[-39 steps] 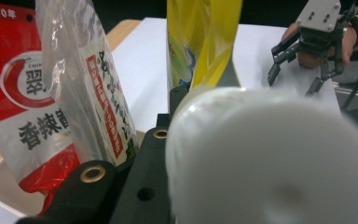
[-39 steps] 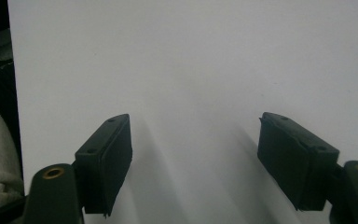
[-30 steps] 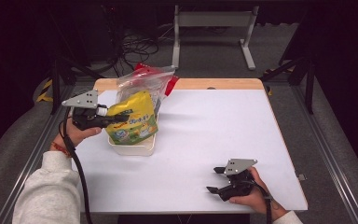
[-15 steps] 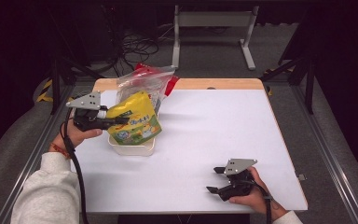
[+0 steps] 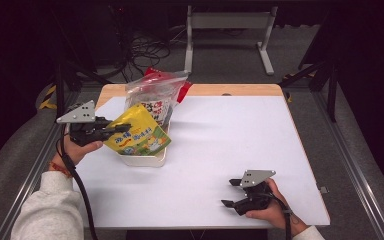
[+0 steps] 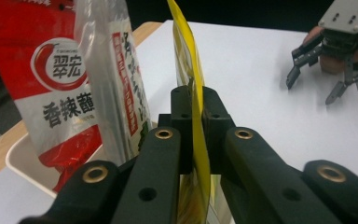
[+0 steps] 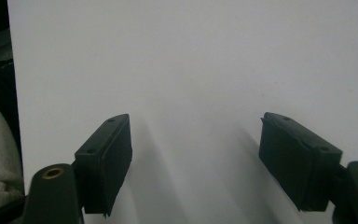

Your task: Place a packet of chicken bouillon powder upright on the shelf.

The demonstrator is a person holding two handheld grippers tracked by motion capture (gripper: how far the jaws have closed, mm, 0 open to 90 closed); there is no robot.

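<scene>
The left tool (image 5: 122,129) had just been clamped shut on the yellow snack pouch (image 5: 139,134), held above the white tray (image 5: 142,160) at ten o'clock; the right tool (image 5: 232,192) was held apart, idle.

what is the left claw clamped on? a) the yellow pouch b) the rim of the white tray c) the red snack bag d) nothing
a: the left claw pinches the edge of the yellow pouch between its pads, above the white tray.
</scene>
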